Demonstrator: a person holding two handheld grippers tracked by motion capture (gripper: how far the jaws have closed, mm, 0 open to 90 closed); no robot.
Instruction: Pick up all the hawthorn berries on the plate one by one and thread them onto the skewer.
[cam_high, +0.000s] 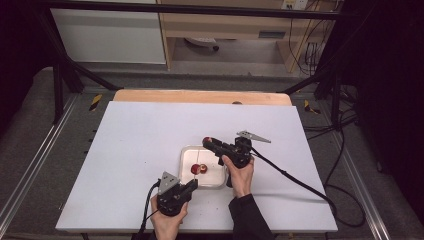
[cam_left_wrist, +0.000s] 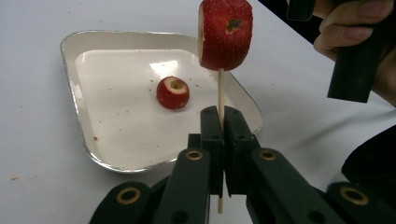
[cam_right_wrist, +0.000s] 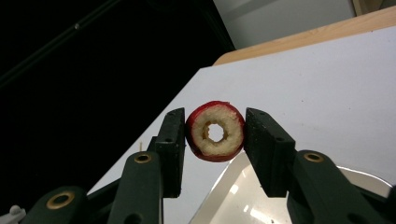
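Three red fruit pieces (cam_left_wrist: 225, 33), one wooden skewer (cam_left_wrist: 221, 95), one white tray (cam_left_wrist: 88, 140), two grippers (cam_high: 192, 186).

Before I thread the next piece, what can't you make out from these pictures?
- Skewer tip: left gripper view, buried in the speared fruit piece.
- Skewer's lower end: same view, cut off behind the left gripper.
- Fruit ring far side: right gripper view, faces away.
- Loose piece in the tray: high view, too small.

Glossy metal tray (cam_left_wrist: 88, 140), thin wooden skewer (cam_left_wrist: 221, 93)
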